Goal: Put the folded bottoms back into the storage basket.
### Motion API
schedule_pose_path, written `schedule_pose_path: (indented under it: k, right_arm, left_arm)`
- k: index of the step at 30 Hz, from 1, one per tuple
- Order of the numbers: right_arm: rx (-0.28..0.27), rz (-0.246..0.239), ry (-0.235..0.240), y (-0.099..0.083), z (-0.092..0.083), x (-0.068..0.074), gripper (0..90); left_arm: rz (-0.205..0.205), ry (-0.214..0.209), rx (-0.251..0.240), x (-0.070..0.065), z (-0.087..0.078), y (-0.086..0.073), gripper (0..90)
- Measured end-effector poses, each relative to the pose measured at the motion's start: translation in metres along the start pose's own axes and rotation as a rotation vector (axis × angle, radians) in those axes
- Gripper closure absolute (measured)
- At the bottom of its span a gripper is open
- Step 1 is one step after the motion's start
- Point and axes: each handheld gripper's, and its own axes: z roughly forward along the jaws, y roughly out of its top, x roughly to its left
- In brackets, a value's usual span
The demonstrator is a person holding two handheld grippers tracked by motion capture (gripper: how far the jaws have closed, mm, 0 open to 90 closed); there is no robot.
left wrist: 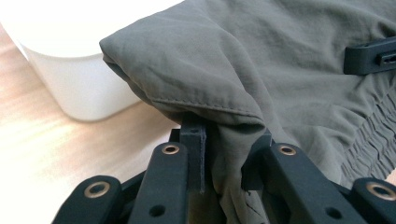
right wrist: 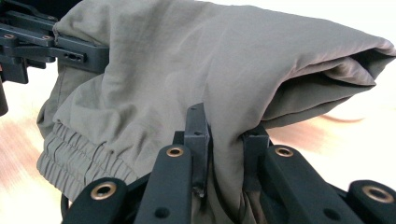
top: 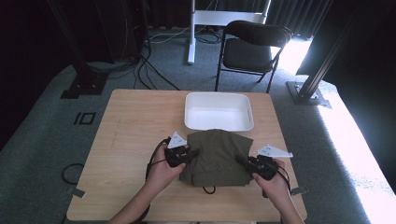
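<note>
A folded olive-green garment (top: 216, 156) with an elastic waistband hangs lifted over the middle of the wooden table (top: 130, 126), just in front of a white tub (top: 218, 111). My left gripper (top: 189, 153) is shut on the garment's left edge (left wrist: 224, 149); the cloth bunches between its black jaws. My right gripper (top: 243, 163) is shut on the right edge (right wrist: 224, 144), with fabric pinched between its pads. The other gripper's jaw (left wrist: 371, 56) shows across the cloth in the left gripper view. A dark cord (top: 208, 189) dangles under the garment.
The white tub (left wrist: 70, 65) stands close behind the garment, at the table's far middle. A black folding chair (top: 250, 49) and a white stand (top: 191, 32) lie beyond the table. Cables run over the carpet at the left.
</note>
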Motion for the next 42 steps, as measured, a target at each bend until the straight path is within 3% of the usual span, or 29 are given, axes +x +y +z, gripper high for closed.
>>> schedule_pose_path:
  k: [15,24,32,42]
  right_arm:
    - [-0.063,0.0,0.001,0.038,-0.013,-0.009,78.2]
    - [-0.081,0.015,-0.008,0.061,-0.012,-0.017,78.2]
    - [-0.102,0.042,-0.016,0.082,-0.008,-0.029,78.2]
    - [-0.127,0.073,-0.041,0.104,-0.001,-0.043,78.3]
  left_arm:
    - [0.006,-0.018,-0.033,0.008,-0.004,0.045,78.0]
    - [0.03,-0.001,-0.038,0.013,-0.002,0.069,78.2]
    - [-0.007,-0.015,-0.058,0.026,0.005,0.091,78.2]
    - [0.011,0.008,-0.067,0.036,0.012,0.117,78.3]
